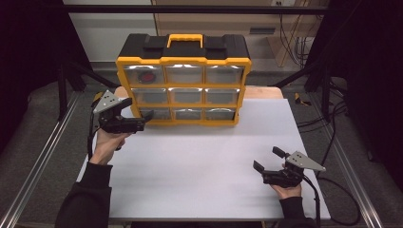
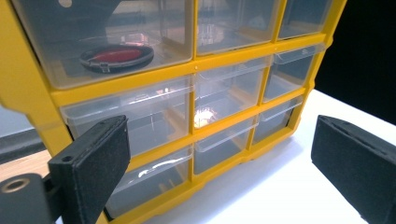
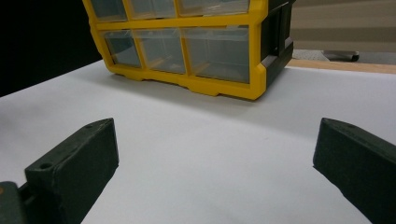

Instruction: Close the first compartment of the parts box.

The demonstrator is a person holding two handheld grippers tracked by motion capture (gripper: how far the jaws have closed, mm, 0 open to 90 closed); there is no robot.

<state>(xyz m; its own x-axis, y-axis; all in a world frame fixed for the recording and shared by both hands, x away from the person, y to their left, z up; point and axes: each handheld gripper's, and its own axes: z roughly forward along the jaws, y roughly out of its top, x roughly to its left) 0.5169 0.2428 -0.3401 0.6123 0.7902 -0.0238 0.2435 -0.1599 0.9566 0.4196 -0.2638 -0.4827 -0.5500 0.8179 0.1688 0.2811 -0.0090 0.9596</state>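
A yellow and black organizer [image 1: 183, 90] with clear drawers stands upright at the back of the white table top [image 1: 199, 161]. Its top left drawer holds a round red disc with a black rim [image 1: 146, 77] [image 2: 116, 57]; the other drawers look empty. My left gripper [image 1: 138, 108] [image 2: 219, 172] is open beside the organizer's lower left corner, with nothing gripped between its jaws. In the left gripper view the bottom left drawer [image 2: 149, 179] lies just behind one pad. My right gripper [image 1: 268, 159] [image 3: 215, 172] rests open near the front right, over bare table.
The organizer [image 3: 187, 51] has a yellow carry handle [image 1: 185, 39] on top. Metal frame rails [image 1: 38, 161] run along both sides of the table. Cables [image 1: 332, 142] trail on the floor at the right. A wooden strip [image 1: 263, 91] shows behind the white sheet.
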